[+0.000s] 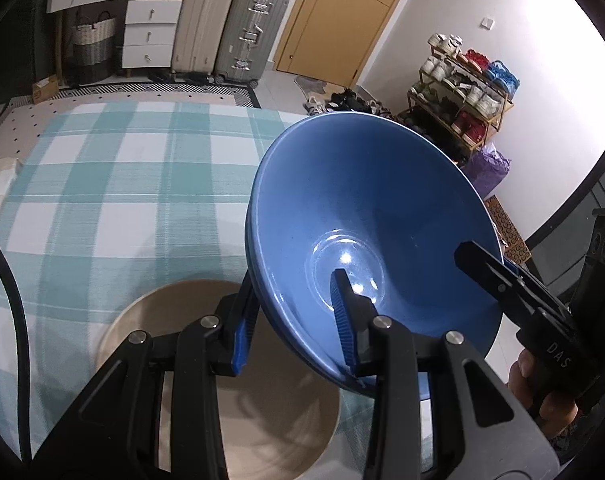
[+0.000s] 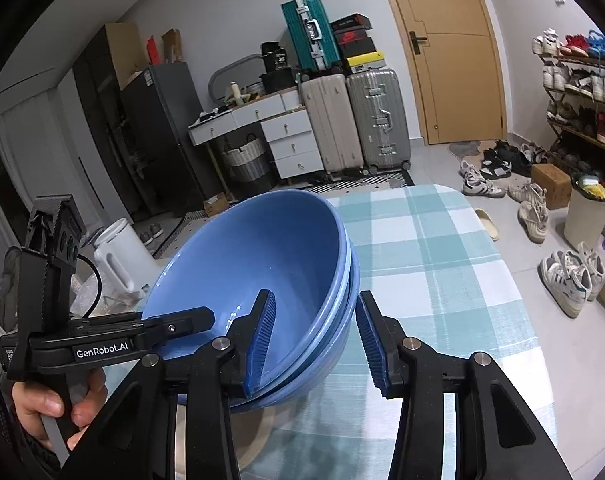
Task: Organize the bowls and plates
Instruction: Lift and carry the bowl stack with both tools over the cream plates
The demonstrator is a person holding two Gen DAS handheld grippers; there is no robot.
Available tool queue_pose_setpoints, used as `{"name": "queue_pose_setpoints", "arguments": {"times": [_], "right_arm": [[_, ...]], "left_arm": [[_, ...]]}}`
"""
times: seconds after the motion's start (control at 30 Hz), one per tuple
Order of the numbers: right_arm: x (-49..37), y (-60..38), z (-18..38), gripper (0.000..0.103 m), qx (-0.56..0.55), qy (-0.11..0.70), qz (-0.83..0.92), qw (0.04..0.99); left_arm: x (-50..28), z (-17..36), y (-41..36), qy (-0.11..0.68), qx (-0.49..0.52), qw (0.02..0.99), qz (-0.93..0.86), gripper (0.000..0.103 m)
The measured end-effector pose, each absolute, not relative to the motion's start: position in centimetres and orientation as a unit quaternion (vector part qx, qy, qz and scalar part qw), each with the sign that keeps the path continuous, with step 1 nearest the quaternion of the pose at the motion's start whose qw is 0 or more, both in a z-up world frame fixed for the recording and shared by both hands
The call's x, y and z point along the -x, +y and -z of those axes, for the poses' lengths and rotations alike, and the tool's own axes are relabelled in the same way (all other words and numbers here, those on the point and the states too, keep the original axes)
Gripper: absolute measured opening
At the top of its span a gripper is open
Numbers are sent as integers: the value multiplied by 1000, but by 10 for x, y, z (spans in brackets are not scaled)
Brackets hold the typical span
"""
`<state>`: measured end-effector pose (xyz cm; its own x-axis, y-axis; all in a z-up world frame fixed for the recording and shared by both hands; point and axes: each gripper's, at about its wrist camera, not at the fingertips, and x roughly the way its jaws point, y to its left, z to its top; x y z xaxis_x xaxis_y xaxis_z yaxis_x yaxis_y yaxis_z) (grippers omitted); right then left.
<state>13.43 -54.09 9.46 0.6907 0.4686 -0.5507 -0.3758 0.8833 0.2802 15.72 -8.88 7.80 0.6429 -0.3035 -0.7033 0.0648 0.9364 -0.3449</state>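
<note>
Two hand-held grippers lift a nested stack of blue bowls (image 1: pixel 366 216) clear of a table (image 1: pixel 114 184) covered in a teal-and-white check cloth. The left gripper (image 1: pixel 294 320) has its fingers (image 1: pixel 342 320) closed across the stack's near wall, one inside and one outside. The right gripper (image 2: pixel 316 344) straddles the opposite rim the same way: its inner finger lies against the inside of the top bowl, while the outer finger (image 2: pixel 372 344) appears to stand a little off the bowl's outside, so whether it truly clamps cannot be told. Holding opposite rims would keep the tilted stack from slipping, which seems the reason for using both hands.

Directly beneath the stack, a beige plate (image 1: pixel 262 420) rests on the cloth, partly hidden by the left gripper's arms; it looks the likeliest spot for setting the bowls down. The rest of the cloth shows nothing in the way. Beyond the table stand suitcases (image 2: pixel 354 120), a white drawer unit (image 2: pixel 290 140), a wooden door (image 2: pixel 450 48) and a shoe rack (image 1: pixel 462 96).
</note>
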Motion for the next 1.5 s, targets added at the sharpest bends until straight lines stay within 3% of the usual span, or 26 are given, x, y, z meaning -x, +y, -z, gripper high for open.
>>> {"name": "queue_pose_setpoints", "arguments": {"times": [0.37,0.77,1.5], "right_arm": [[-106,-500,-108,44,-62,313,-268,909],[-92,-455,-96,44,-44,325,-298,896],[-103,-427,-57,44,-15,362,-289,886]], "left_arm": [[-97,-102,-46,390,148,907,59,32],[-54,-90,-6,385,157,909,22,32],[-71,-36,6,414,173,893,22,32]]}}
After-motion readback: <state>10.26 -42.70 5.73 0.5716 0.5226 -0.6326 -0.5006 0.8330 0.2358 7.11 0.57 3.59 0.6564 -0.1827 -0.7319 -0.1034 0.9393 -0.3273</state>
